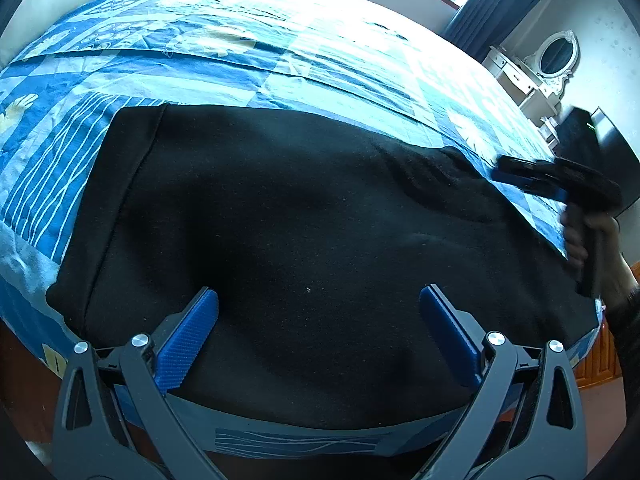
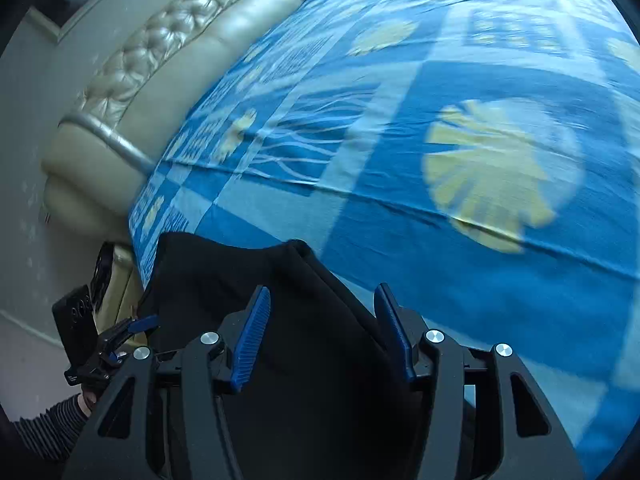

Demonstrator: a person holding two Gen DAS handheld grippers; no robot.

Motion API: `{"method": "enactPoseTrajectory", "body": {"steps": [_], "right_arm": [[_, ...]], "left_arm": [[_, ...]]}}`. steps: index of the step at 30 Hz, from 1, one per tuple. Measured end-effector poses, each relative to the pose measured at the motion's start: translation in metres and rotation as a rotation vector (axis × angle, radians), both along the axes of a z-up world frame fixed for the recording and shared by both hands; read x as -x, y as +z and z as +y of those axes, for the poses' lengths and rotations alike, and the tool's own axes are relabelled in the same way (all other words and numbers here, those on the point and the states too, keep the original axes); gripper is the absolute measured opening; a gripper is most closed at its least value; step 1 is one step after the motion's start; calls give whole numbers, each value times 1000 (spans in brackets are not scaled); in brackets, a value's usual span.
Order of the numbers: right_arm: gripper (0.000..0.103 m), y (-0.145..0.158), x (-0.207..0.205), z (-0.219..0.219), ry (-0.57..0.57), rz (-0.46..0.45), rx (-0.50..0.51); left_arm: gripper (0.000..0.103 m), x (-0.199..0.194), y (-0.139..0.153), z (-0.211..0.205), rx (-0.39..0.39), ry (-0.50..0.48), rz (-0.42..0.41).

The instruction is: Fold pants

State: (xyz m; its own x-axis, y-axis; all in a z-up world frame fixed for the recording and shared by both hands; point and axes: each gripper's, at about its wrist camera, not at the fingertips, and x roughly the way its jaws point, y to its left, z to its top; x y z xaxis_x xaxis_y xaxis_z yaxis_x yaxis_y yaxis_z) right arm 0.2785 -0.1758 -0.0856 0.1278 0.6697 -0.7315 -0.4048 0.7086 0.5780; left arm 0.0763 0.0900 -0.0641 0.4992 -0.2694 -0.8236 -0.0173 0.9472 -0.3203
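Black pants (image 1: pixel 288 232) lie flat across the near edge of a bed with a blue patterned bedsheet (image 1: pixel 240 64). Their waistband or hem end is at the left. My left gripper (image 1: pixel 319 300) is open above the cloth near the bed's front edge, holding nothing. My right gripper shows at the far right of the left wrist view (image 1: pixel 516 172), by the pants' right end. In the right wrist view the right gripper (image 2: pixel 322 300) is open, with a folded edge of the pants (image 2: pixel 296 280) lying between and under its fingers. The left gripper (image 2: pixel 140 326) shows at the lower left there.
A padded cream headboard (image 2: pixel 168 76) runs along the bed's left side in the right wrist view. A white dresser with an oval mirror (image 1: pixel 556 54) and dark curtains (image 1: pixel 492 4) stand past the bed. A wooden floor shows at the lower right (image 1: pixel 600 360).
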Motion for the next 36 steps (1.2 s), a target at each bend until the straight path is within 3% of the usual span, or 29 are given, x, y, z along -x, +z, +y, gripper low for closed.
{"method": "enactPoseTrajectory", "body": {"steps": [4, 5, 6, 7, 10, 14, 20, 25, 30, 34, 36], "right_arm": [[55, -16, -9, 20, 53, 29, 40], [50, -15, -9, 20, 63, 22, 30], [14, -16, -10, 25, 97, 43, -1], [11, -16, -10, 26, 107, 49, 7], [10, -11, -10, 38, 117, 2, 66], [10, -18, -18, 34, 73, 15, 65], [10, -27, -22, 26, 39, 45, 15], [17, -18, -21, 9, -40, 46, -33], [22, 12, -5, -57, -220, -5, -96], [43, 38, 32, -141, -377, -60, -112], [44, 49, 56, -192, -473, -78, -127]], "left_arm": [[100, 0, 0, 3, 21, -4, 0], [100, 0, -1, 3, 23, -5, 1], [100, 0, -1, 3, 24, -6, 1], [100, 0, -1, 3, 26, -6, 1], [100, -1, -1, 4, 33, -5, -2], [100, 0, -1, 3, 24, -13, -9], [100, 2, -3, -2, -27, -40, -23], [100, 3, -4, -5, -61, -56, -29], [100, 3, -4, -3, -54, -60, -25], [100, 3, -4, -3, -58, -65, -24], [100, 2, -4, -4, -64, -65, -22]]}}
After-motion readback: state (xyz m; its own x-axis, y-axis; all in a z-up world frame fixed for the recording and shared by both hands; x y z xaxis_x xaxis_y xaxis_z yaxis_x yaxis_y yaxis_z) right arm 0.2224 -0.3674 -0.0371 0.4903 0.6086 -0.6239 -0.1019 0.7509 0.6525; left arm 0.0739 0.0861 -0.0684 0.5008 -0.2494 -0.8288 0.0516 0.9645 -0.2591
